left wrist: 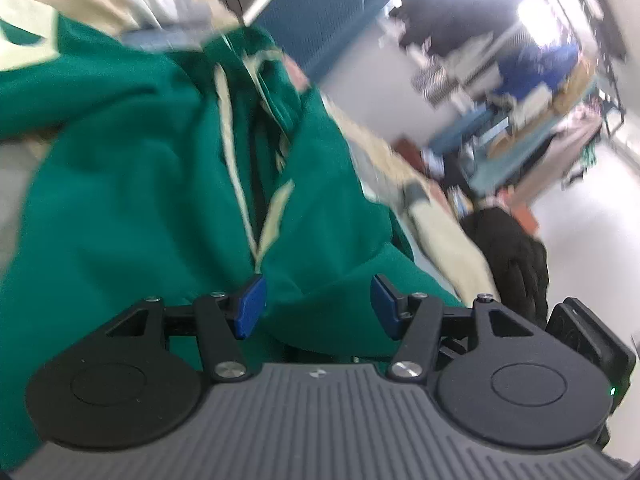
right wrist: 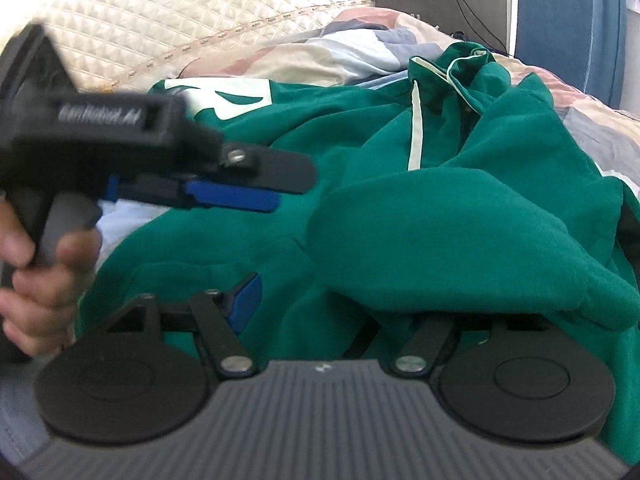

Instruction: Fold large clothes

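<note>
A large green hoodie (right wrist: 400, 152) with cream lettering and a cream drawstring lies crumpled on a bed; it also fills the left wrist view (left wrist: 132, 184). My left gripper (left wrist: 318, 306) is open, its blue pads apart with green cloth bulging between and over them. It also shows from the side in the right wrist view (right wrist: 240, 198), held in a hand at the left. My right gripper (right wrist: 320, 304) is open; its left blue pad (right wrist: 246, 306) shows, and a green fold of the hoodie drapes over and hides its right finger.
The bed has a patchwork cover (right wrist: 352, 52) and a quilted cream headboard (right wrist: 160, 12). A blue chair (right wrist: 552, 16) stands at the back right. In the left wrist view a black object (left wrist: 512, 256) and cluttered shelves (left wrist: 520, 92) lie beyond the bed.
</note>
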The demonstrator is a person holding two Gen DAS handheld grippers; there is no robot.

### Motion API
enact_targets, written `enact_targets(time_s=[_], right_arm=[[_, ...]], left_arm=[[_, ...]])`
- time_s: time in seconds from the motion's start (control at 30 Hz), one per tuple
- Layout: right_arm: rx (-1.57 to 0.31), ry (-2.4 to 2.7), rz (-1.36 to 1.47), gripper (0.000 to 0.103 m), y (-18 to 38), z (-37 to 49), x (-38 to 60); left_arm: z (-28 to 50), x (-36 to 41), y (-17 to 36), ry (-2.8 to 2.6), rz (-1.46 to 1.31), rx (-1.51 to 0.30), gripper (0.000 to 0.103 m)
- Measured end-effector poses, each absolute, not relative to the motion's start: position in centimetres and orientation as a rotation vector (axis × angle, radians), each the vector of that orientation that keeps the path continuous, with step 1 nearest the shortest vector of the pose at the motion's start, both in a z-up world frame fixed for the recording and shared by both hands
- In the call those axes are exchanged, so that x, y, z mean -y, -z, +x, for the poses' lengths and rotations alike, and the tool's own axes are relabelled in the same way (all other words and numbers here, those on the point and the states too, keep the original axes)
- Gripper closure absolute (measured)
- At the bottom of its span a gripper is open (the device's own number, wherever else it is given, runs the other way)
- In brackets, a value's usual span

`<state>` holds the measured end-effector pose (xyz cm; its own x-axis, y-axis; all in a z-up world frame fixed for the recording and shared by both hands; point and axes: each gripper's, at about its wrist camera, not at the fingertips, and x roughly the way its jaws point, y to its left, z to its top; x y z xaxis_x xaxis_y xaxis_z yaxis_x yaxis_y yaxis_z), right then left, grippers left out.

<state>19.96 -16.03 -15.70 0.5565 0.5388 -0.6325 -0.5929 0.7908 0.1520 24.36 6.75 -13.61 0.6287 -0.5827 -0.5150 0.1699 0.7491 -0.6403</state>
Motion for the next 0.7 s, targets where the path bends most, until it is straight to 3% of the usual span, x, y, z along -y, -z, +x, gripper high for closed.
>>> enact_targets(time_s=[0.4, 0.47, 0.53, 0.7], right_arm=[[-0.714, -0.707, -0.047, 0.029, 15.8, 20.2, 17.0], [-0.722, -0.715, -0.029, 0.029, 16.1, 20.6, 17.4], [-0.741, -0.713, -0.006, 0.032, 16.4, 21.1, 17.8], [-0.697, -0.733, 0.001, 0.032, 15.7, 20.7, 17.8]], left_arm=[[30.1, -1.3, 13.9, 0.601, -0.515, -0.909, 0.043], [30.3, -0.7, 14.1, 0.613, -0.5, -0.93, 0.064], [30.1, -0.7, 14.0, 0.592, -0.489, -0.933, 0.092], [27.9, -3.1, 12.9, 0.492, -0.511, -0.828, 0.095]])
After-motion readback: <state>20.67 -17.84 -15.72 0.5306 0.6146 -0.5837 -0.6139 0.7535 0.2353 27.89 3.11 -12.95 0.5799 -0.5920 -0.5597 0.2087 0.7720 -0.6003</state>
